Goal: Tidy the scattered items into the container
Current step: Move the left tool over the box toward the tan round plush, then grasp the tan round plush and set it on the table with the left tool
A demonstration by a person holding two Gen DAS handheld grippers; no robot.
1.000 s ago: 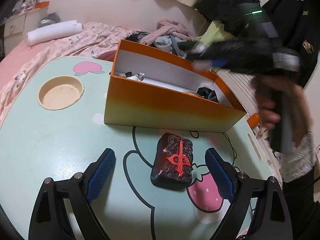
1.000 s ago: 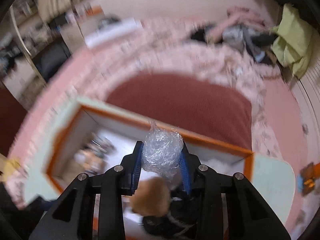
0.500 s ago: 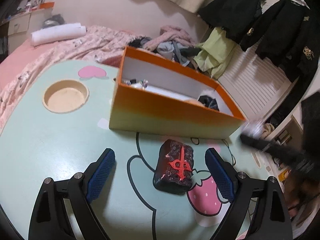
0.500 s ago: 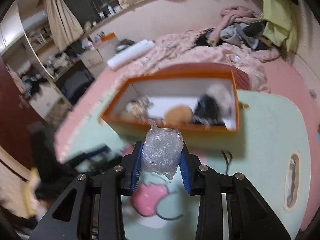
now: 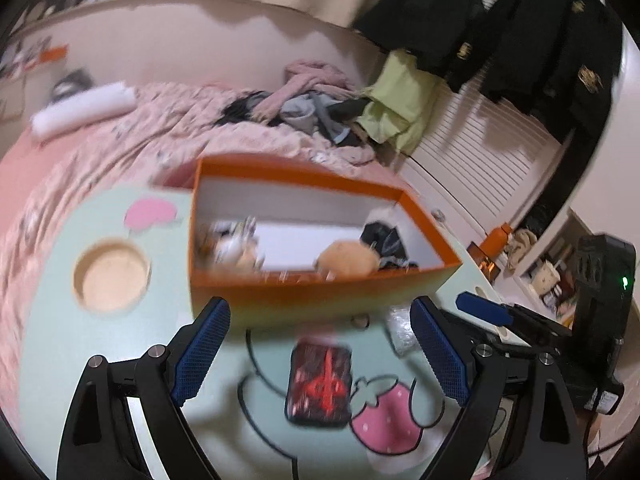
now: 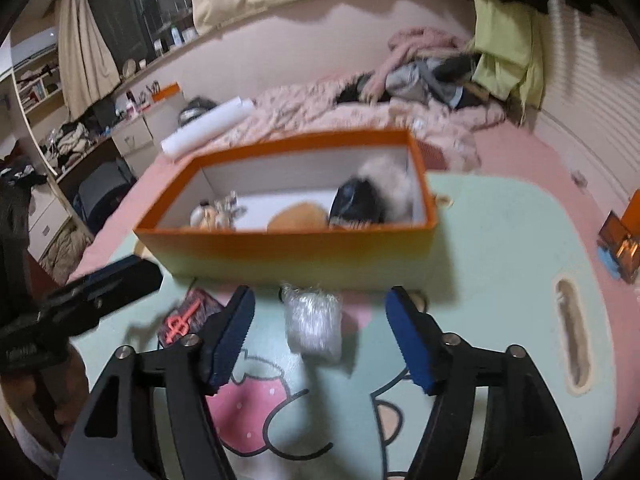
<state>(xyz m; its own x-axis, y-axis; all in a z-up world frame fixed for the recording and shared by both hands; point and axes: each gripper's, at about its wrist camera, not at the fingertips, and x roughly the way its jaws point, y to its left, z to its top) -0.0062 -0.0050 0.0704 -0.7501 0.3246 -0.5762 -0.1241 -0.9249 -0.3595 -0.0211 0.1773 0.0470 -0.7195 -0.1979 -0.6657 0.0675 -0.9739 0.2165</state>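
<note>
- Right claw (image 6: 320, 340): jaws opening, the plastic-wrapped bundle (image 6: 314, 326) loose between them on the table (image 6: 500, 248).
- Left claw (image 5: 320, 356): spread wide above the dark red-marked block (image 5: 320, 386).
- Orange box (image 6: 288, 246): just beyond both, holding several items.

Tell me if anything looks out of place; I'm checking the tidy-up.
Yes: the plastic-wrapped bundle lies on the table outside the orange box, between the opening right gripper jaws. The dark block is outside too.
</note>
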